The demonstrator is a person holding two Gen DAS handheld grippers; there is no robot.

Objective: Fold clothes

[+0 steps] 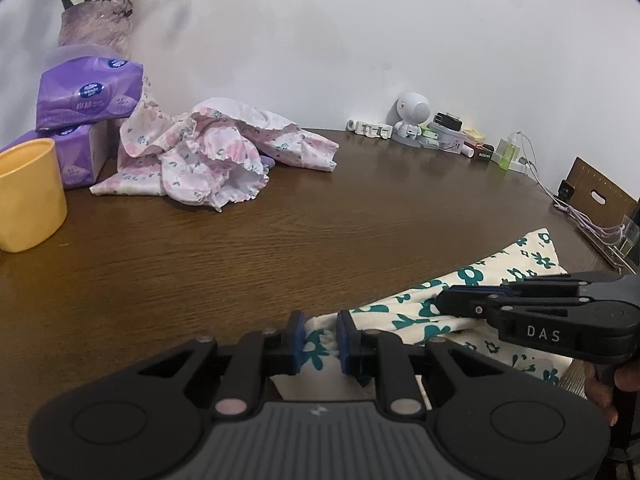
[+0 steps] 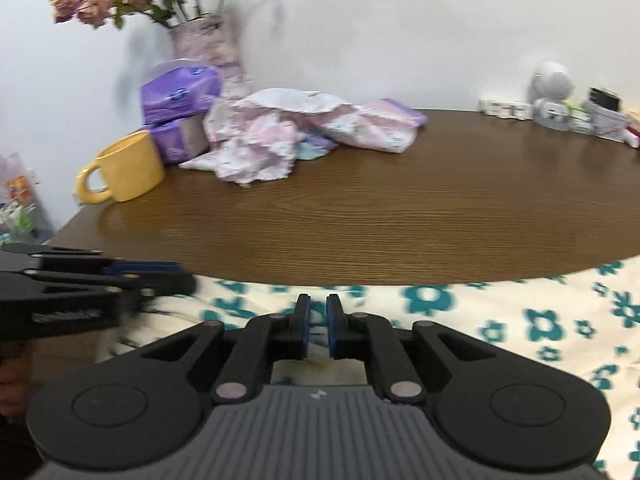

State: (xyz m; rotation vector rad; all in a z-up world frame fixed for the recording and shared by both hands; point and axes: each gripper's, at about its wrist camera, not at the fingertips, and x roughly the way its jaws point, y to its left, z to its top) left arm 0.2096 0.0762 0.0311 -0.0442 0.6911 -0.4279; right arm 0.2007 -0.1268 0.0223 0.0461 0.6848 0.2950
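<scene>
At the near edge of the table (image 1: 280,240), a bunched fold of the teal-flowered cloth (image 1: 520,264) is pinched by the left gripper (image 1: 320,340); the right gripper (image 2: 318,330) is narrowed on the same cloth. Both edges are best kept taut and level while carried over. Farther back on the table, the pink garment (image 1: 208,152) lies crumpled.

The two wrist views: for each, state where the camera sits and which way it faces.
Left wrist: rides the left gripper, facing the wall; the right gripper shows beside it.
Right wrist: rides the right gripper, same heading; the left gripper shows beside it.
Shared: teal-flowered cloth, pink garment, yellow mug, table.
</scene>
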